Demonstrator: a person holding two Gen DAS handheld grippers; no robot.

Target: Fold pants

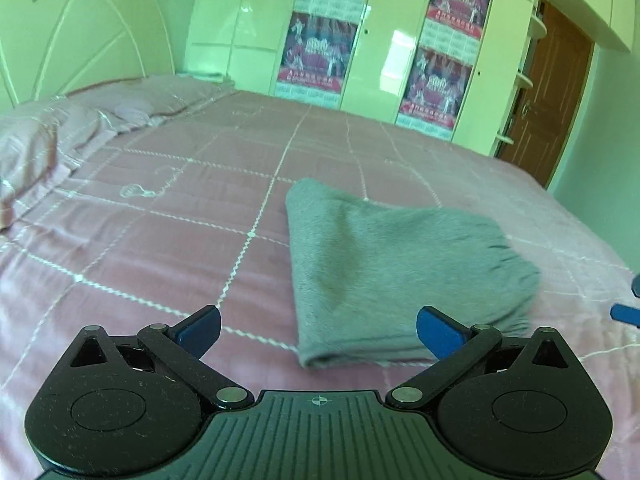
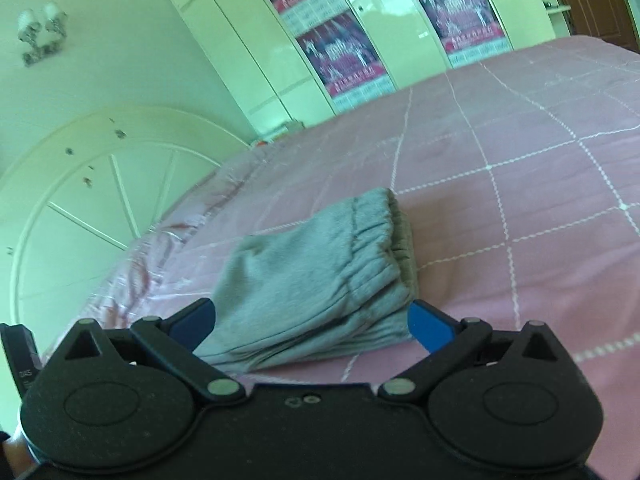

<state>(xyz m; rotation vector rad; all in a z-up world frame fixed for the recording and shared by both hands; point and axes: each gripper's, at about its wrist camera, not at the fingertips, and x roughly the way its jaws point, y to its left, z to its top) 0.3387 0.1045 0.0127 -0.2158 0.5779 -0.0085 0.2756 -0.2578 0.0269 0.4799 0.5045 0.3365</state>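
The grey pants (image 1: 400, 268) lie folded into a compact stack on the pink bedspread (image 1: 180, 208). In the left wrist view they sit ahead and to the right of my left gripper (image 1: 318, 330), which stands wide open with nothing between its blue pads. A blue tip of the right gripper (image 1: 624, 314) shows at the right edge. In the right wrist view the pants (image 2: 320, 272) show their elastic waistband on top, layered edges facing me. My right gripper (image 2: 312, 324) is wide open above the bed, clear of the cloth.
Pink pillows (image 1: 60, 132) lie at the bed's head by a white arched headboard (image 2: 100, 208). Glossy wardrobe doors with posters (image 1: 316, 52) stand beyond the bed. A brown door (image 1: 548, 100) is at the far right. A wall lamp (image 2: 40, 34) hangs upper left.
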